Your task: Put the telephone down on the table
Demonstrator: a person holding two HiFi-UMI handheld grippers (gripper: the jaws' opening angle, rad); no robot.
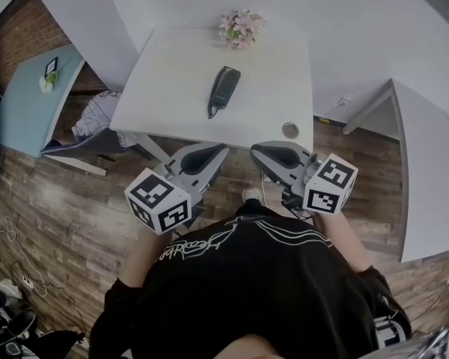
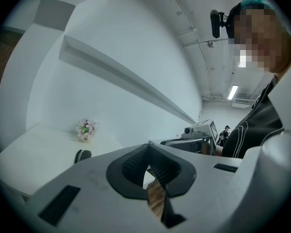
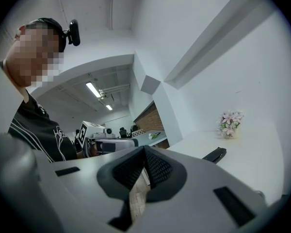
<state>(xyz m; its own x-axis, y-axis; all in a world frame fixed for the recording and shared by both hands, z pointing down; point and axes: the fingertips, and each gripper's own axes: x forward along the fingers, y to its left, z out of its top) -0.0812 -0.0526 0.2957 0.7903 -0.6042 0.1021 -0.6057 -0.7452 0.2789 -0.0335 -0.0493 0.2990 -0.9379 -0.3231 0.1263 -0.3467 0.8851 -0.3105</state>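
Telephone [image 2: 82,156] (lower half) behind left gripper [image 2: 149,150] body

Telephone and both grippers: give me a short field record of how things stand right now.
telephone: lying flat mid-table on the white table, nothing gripping it
flowers: at the table's far edge, beyond the telephone
left gripper: jaws together, empty, well short of the telephone
right gripper: jaws together, empty, well short of the telephone
task: telephone already down on the table

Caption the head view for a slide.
Black telephone handset lies on white rectangular table near pink flowers; left gripper and right gripper, shut and empty, hover before it.
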